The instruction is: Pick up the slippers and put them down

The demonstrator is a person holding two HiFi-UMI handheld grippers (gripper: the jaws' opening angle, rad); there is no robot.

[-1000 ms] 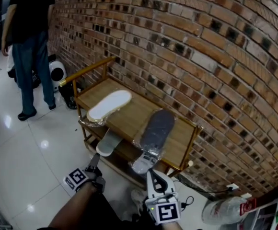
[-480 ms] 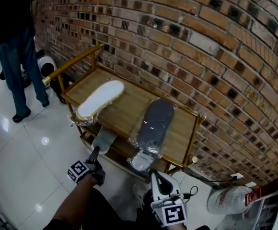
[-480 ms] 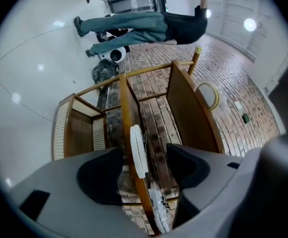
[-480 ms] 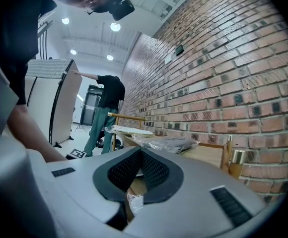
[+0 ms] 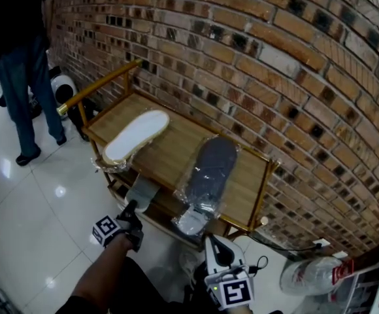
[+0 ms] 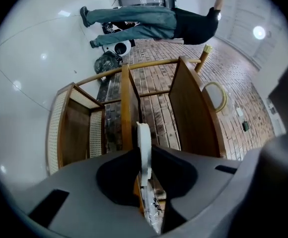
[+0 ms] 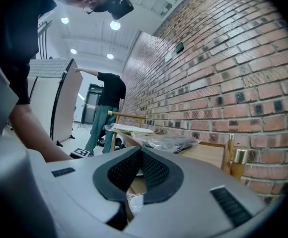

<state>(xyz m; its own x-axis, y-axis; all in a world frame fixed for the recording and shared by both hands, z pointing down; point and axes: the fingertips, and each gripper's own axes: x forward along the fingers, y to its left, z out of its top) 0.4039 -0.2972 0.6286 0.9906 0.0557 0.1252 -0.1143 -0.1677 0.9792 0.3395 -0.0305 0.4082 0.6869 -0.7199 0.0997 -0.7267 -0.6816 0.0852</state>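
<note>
Two claws work low in frame: the right gripper [image 5: 211, 241] is pressed together just short of a wrapped slipper [image 5: 193, 220]. The left gripper [image 5: 131, 208] pinches a pale slipper [image 5: 144, 191] edge-on, likely to draw it off the rack [image 5: 176, 152].

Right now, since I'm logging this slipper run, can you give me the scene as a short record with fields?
Rack: wooden rack against the brick wall
On top: white slipper at left, dark grey slipper at right, both in clear plastic
Left gripper: shut on a pale slipper, seen edge-on between its jaws, in front of the rack
Right gripper: jaws closed on a plastic-wrapped slipper at the rack's front edge
Bystander: person standing at far left
</note>
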